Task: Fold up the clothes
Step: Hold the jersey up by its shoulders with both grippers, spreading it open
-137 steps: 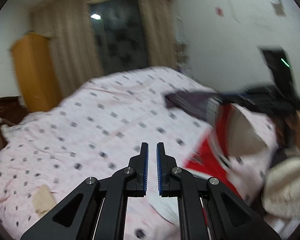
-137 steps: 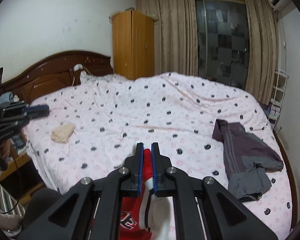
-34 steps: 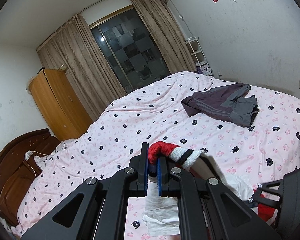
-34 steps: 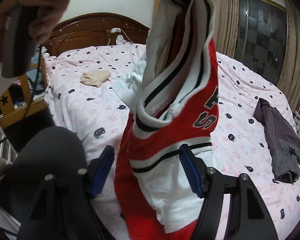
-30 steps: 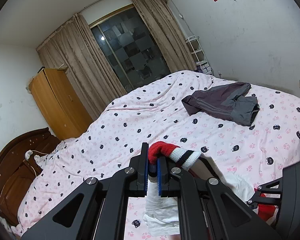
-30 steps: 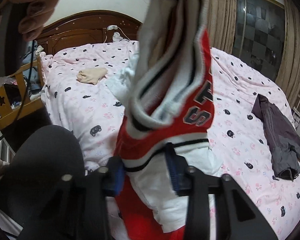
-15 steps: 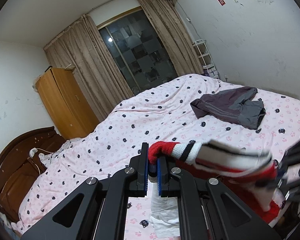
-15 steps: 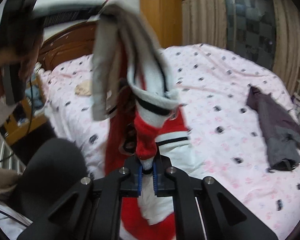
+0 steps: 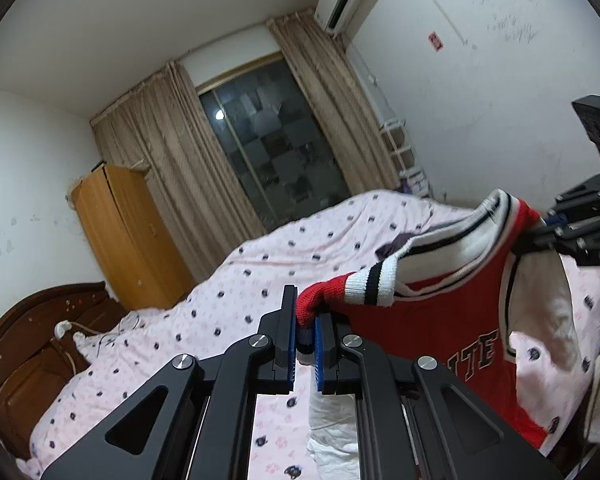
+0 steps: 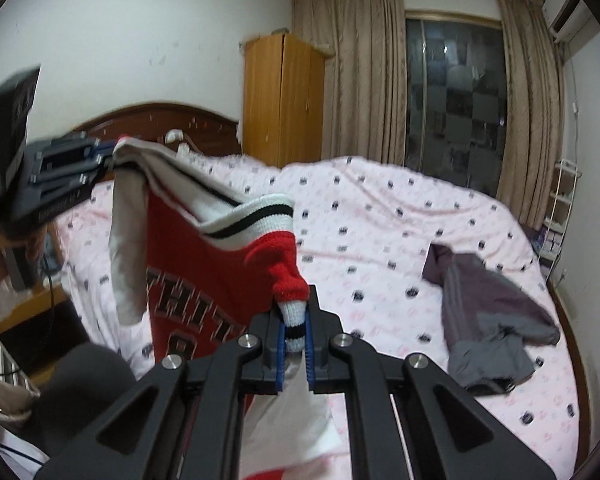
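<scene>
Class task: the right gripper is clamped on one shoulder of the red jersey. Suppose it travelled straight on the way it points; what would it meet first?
Probably the pink quilt on the bed. The right gripper tilts slightly downward, and beyond the red jersey it holds, the way looks free up to the bedding. Depth is hard to judge.

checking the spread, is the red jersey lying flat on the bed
No, the red jersey hangs in the air, stretched between the left gripper and right gripper.

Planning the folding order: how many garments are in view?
2 for sure: the red jersey held up between both grippers, and the grey jacket crumpled on the bed. Others may be hidden.
</scene>
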